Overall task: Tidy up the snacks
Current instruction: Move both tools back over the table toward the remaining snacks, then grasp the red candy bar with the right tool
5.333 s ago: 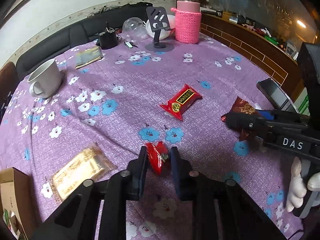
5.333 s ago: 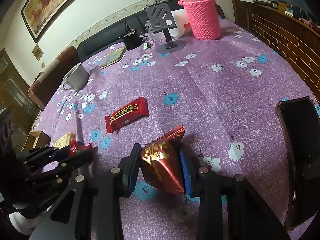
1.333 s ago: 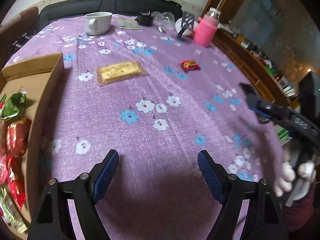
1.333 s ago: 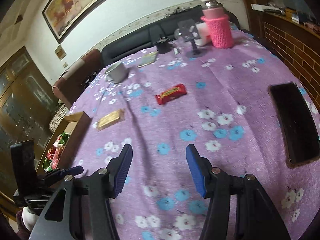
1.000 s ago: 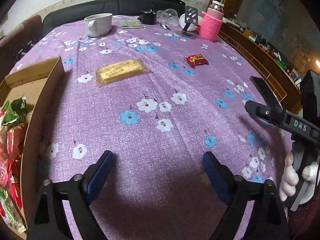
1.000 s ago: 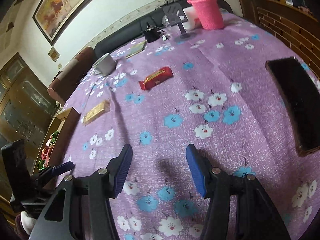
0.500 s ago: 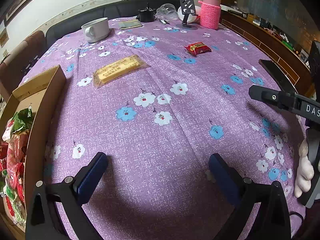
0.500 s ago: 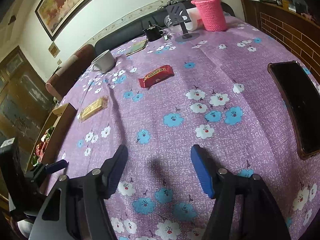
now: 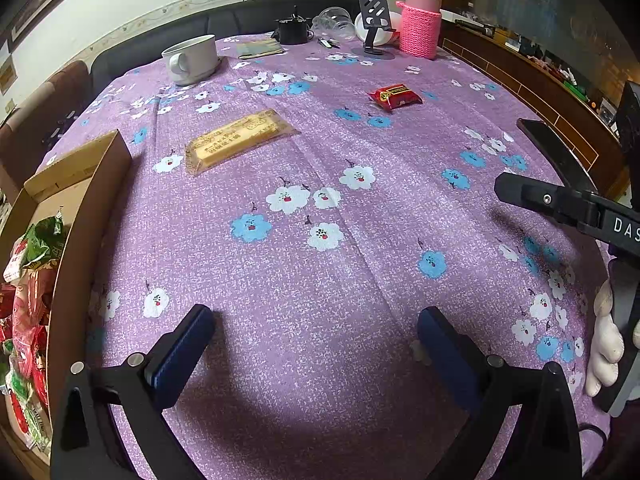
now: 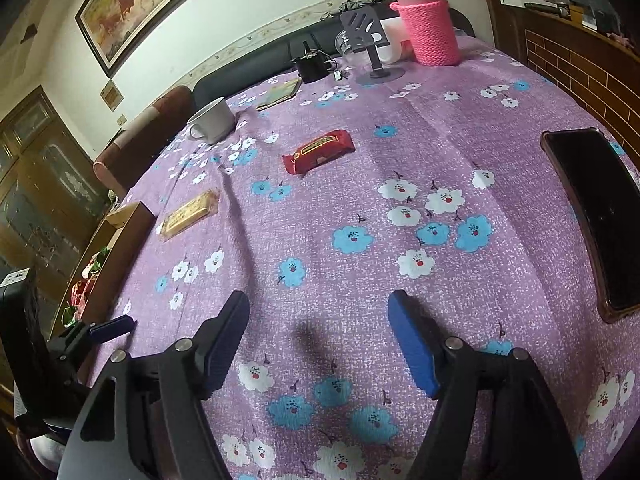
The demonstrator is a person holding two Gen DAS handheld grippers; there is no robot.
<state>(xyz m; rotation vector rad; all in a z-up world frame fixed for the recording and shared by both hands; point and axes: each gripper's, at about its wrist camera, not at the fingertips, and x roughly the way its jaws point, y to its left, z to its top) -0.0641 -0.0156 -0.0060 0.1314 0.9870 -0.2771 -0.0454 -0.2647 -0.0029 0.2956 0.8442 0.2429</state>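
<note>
A gold-wrapped snack bar [image 9: 240,139] lies on the purple floral tablecloth [image 9: 320,200], left of centre; it also shows in the right wrist view [image 10: 191,213]. A red snack packet [image 9: 395,97] lies farther back; in the right wrist view it [image 10: 319,151] is mid-table. A cardboard box [image 9: 76,200] at the left edge holds several wrapped snacks [image 9: 28,280]. My left gripper [image 9: 316,328] is open and empty above the near cloth. My right gripper [image 10: 320,320] is open and empty too, and shows at the right of the left wrist view [image 9: 560,204].
A white mug [image 9: 192,60], a pink knitted bottle [image 9: 420,20], a phone stand [image 9: 374,26], a black pot [image 9: 294,30] and a flat booklet [image 9: 258,48] stand at the back. A black phone [image 10: 592,212] lies at the right edge. A sofa runs behind the table.
Since 5.3 s ago both grippers have let go of their snacks and stand open. In the last second both moved a little and the jaws opened wider.
</note>
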